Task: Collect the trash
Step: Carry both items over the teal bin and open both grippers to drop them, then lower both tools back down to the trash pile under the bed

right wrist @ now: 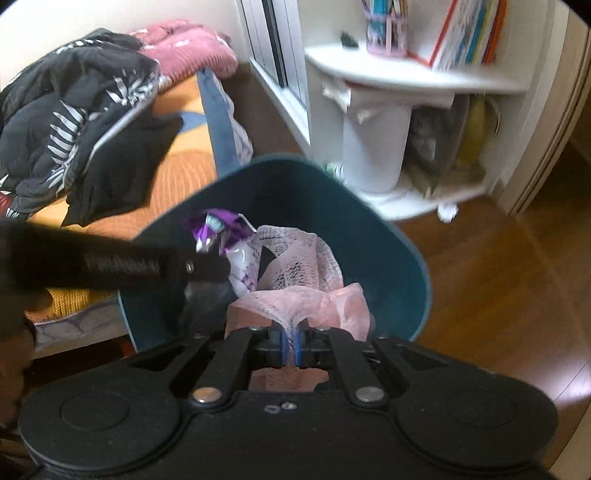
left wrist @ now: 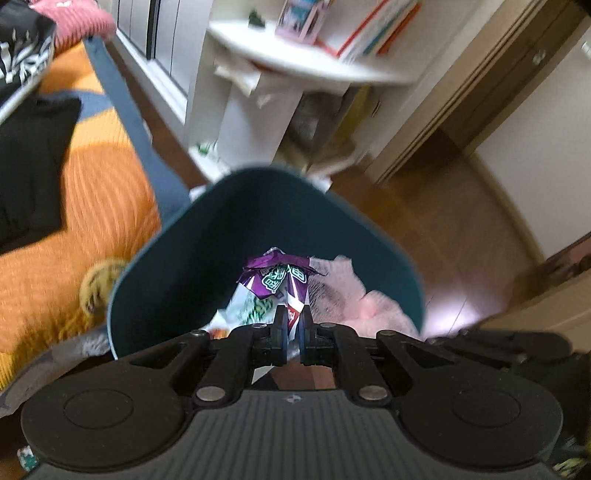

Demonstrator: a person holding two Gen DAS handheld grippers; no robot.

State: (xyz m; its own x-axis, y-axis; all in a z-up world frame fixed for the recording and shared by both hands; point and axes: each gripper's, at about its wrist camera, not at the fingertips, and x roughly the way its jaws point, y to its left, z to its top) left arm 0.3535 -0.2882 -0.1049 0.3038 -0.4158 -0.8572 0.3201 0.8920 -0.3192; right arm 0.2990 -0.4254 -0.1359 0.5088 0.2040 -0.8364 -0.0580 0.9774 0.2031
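To my left lies a bed under an orange bedspread, with a heap of black-and-white patterned clothes on it and a pink knitted blanket behind that heap. Ahead of me stands a white corner shelf carrying upright books and a pink cup. A white crumpled scrap lies on the brown wooden floor by the shelf's foot.
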